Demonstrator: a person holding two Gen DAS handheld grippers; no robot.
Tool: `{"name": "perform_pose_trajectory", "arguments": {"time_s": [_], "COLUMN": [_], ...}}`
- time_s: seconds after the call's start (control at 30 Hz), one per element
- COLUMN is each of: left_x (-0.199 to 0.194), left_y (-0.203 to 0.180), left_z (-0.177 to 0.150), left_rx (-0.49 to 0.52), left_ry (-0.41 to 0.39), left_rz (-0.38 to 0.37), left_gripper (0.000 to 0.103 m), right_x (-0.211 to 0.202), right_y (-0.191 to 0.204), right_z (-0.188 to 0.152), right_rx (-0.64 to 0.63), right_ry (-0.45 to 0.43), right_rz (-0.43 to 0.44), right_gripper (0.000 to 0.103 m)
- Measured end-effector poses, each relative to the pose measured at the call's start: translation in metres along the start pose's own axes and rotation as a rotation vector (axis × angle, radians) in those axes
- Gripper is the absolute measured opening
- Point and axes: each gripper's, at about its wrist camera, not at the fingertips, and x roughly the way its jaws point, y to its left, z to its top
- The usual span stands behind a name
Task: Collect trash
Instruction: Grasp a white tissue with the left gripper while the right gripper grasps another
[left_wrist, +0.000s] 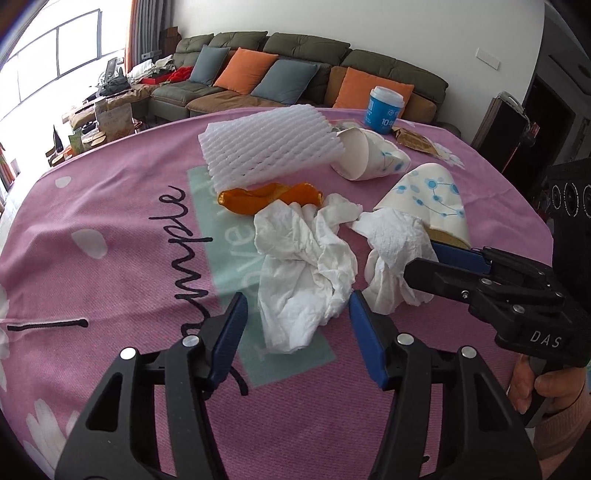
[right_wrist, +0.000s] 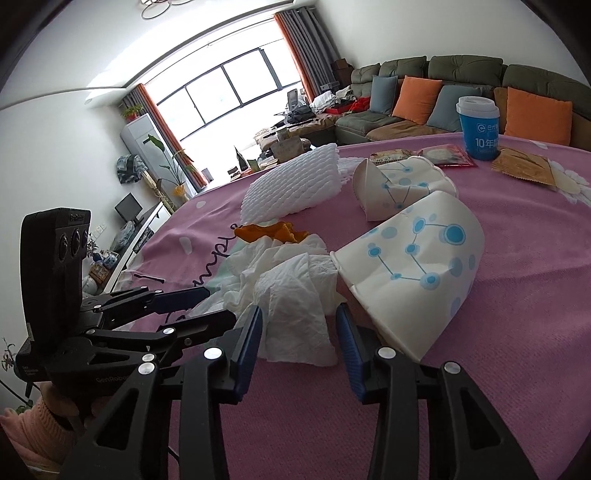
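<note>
Both the left gripper (left_wrist: 295, 325) and right gripper (right_wrist: 299, 332) gape wide and empty around crumpled tissues (left_wrist: 303, 258) just beside the near paper cup (right_wrist: 410, 266), so nothing's collected: foam netting (left_wrist: 266, 147), orange peel (left_wrist: 266, 197), everything waits.

A home living room, going by the furnishings. Long olive-green sofa (left_wrist: 310, 70) along the white wall, strewn with orange cushions (left_wrist: 245, 70) and grey ones. Wide window (right_wrist: 225, 92) framed by orange and grey curtains (right_wrist: 306, 44). Standing air conditioner (right_wrist: 142, 142) in the corner, potted plant (right_wrist: 173, 166) beside it. Worktop draped in a pink daisy-print cloth (left_wrist: 110, 229). Low cabinet with what looks like a small screen (right_wrist: 127, 208).
</note>
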Motion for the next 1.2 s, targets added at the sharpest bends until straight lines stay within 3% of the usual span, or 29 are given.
{"name": "perform_pose_trajectory", "arguments": {"time_s": [0.17,0.23,0.7,1.2], "left_x": [0.001,-0.001,-0.049,-0.114], "left_y": [0.0,0.0,0.021,0.068], "left_z": [-0.001,-0.002,-0.02,-0.055], "left_rx": [0.012,0.009,-0.054,-0.17], "left_ry": [-0.006,-0.012,-0.119,-0.201], "left_rz": [-0.009,-0.033,-0.035,0.031], "left_gripper": [0.033,0.011,0.005,0.005], "right_x": [0.002,0.001,-0.008,0.002], "right_y": [-0.004,-0.003,0.016,0.051], "right_z": [0.0,0.0,0.006,0.012], "right_rx": [0.022,0.019,-0.039,-0.103], "right_ry": [0.002,0.004,-0.025,-0.023], "right_rz": [0.014,0.022,0.077,0.164], "right_gripper": [0.022,0.016,0.011,0.011]}}
